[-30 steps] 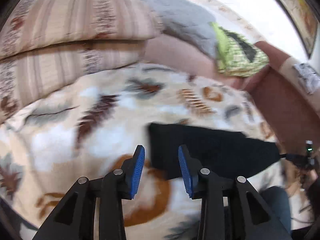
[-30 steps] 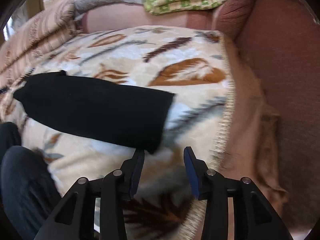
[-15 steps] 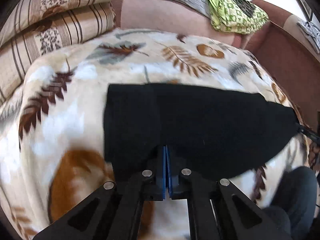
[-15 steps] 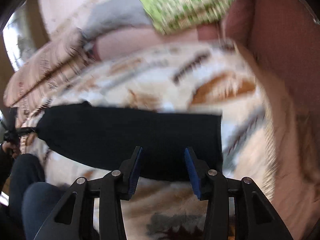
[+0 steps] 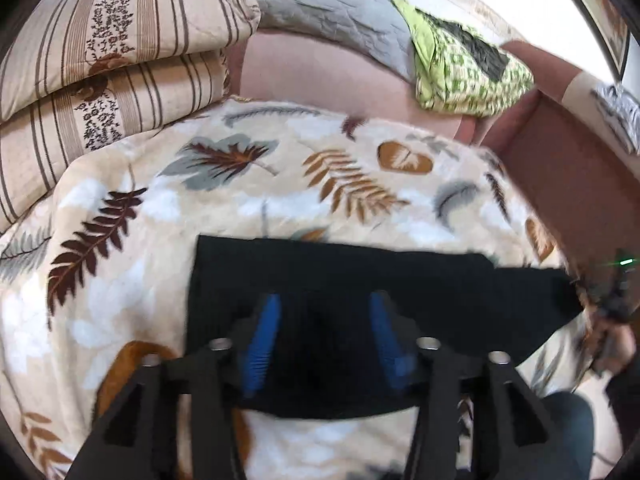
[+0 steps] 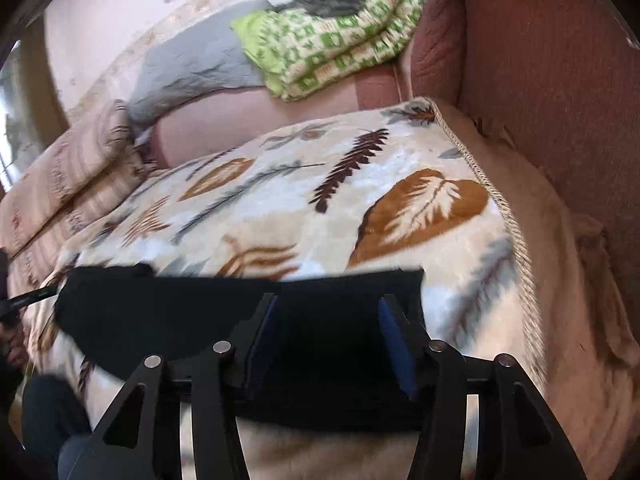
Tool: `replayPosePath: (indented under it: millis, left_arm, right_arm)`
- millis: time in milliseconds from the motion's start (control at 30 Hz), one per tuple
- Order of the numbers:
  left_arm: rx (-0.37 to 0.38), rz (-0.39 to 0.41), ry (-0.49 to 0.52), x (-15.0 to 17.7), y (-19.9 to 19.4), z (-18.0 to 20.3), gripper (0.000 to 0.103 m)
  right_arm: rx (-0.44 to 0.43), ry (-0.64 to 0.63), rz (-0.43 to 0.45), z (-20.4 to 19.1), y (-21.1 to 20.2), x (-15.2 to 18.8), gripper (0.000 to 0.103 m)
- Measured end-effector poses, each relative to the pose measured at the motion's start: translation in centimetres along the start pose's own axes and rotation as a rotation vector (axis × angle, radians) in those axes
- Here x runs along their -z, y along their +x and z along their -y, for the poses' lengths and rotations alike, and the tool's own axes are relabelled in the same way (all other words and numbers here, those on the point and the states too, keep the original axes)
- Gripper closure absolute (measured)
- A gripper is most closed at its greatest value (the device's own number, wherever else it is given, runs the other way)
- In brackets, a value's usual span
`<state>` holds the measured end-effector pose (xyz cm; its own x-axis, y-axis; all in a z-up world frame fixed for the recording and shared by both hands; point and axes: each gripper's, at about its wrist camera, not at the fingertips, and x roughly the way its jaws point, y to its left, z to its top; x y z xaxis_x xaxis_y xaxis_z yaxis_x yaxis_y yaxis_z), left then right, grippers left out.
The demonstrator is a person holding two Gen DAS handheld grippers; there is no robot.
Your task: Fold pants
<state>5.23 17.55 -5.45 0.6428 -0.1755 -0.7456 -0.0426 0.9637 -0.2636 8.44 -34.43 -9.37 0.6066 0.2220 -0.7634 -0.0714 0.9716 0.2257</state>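
Note:
The black pants (image 5: 360, 280) lie folded in a long flat strip on the leaf-patterned blanket (image 5: 240, 184). My left gripper (image 5: 324, 304) is open, its blue pads over the near edge of the strip's left part. In the right wrist view the pants (image 6: 160, 312) stretch left across the blanket (image 6: 360, 184). My right gripper (image 6: 328, 308) is open over the strip's right end, near its near edge. Neither gripper holds cloth.
Striped pillows (image 5: 100, 60) stack at the back left. A grey quilt (image 5: 328, 4) and green checked blanket (image 5: 460, 72) lie on the sofa back. The brown armrest (image 6: 560, 80) rises at the right. The person's knee (image 6: 52, 412) is at the front edge.
My left gripper was shut on the pants' near edge half a second ago and has opened. My right gripper has moved forward over the pants' right end.

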Motion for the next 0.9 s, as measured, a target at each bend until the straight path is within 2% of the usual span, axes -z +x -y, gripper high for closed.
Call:
replayPosePath:
  millis: [67, 100, 133, 167, 233, 300, 367, 433, 467, 533, 600, 633, 667, 700, 733, 767, 900]
  left_arm:
    - [-0.055, -0.084, -0.023, 0.6, 1.6, -0.6, 0.047]
    - [-0.083, -0.158, -0.036, 1.2, 3.4, -1.2, 0.048]
    - [-0.092, -0.175, -0.045, 1.6, 4.0, -1.5, 0.047]
    - [-0.096, -0.143, -0.038, 1.7, 3.7, -1.4, 0.047]
    - [-0.123, -0.155, -0.049, 1.1, 2.7, -0.7, 0.05]
    - [-0.082, -0.134, -0.046, 0.4, 1.4, 0.7, 0.05]
    - [-0.033, -0.107, 0.0, -0.7, 0.3, 3.6, 0.05]
    - [0.035, -0.113, 0.018, -1.4, 0.1, 6.5, 0.045]
    - [0.074, -0.132, 0.02, -1.7, 0.6, 8.1, 0.04]
    - [0.126, -0.225, 0.02, -1.2, 2.8, 11.1, 0.038]
    - [0.151, -0.349, 0.009, 0.6, 5.8, 13.2, 0.038]
    - [0.136, -0.4, 0.006, 1.6, 7.1, 13.8, 0.038]
    - [0.109, -0.408, 0.017, 2.5, 7.8, 14.2, 0.032]
    - [0.106, -0.351, 0.042, 2.9, 7.4, 14.6, 0.027]
    - [0.122, -0.331, 0.055, 2.9, 6.9, 14.9, 0.017]
    - [0.144, -0.317, 0.055, 2.9, 6.5, 15.0, 0.013]
    - [0.21, -0.272, -0.028, 3.2, 5.3, 13.8, 0.013]
  right_arm:
    - [0.073, 0.014, -0.104, 0.4, 4.0, -0.4, 0.047]
    - [0.088, 0.033, -0.138, 0.7, 5.6, -0.2, 0.046]
    - [0.104, 0.005, -0.101, 0.1, 6.0, -0.5, 0.044]
    - [0.121, -0.012, -0.117, -0.3, 6.4, -0.8, 0.042]
    - [0.13, -0.016, -0.133, -0.8, 6.4, -1.2, 0.04]
    - [0.118, -0.015, -0.132, -1.2, 4.9, -1.4, 0.041]
    - [0.065, -0.014, -0.079, -1.7, 2.5, -1.0, 0.04]
    - [0.036, -0.036, -0.037, -2.9, 0.5, 0.3, 0.027]
    - [0.036, -0.037, -0.057, -3.5, 0.4, 1.5, 0.02]
    - [0.085, -0.096, -0.167, -4.6, 2.5, 3.5, 0.019]
    - [0.141, -0.206, -0.088, -5.9, 2.2, 4.3, 0.021]
    - [0.149, -0.184, -0.103, -5.9, 1.8, 4.1, 0.021]
    - [0.138, -0.14, -0.099, -5.5, 1.1, 3.8, 0.021]
    - [0.109, -0.082, -0.06, -4.9, -0.6, 3.6, 0.02]
    - [0.09, -0.043, -0.014, -4.5, -2.3, 3.5, 0.02]
    - [0.074, 0.007, 0.046, -3.5, -4.5, 3.6, 0.02]
    - [0.012, 0.22, 0.119, 0.7, -8.3, 5.0, 0.019]
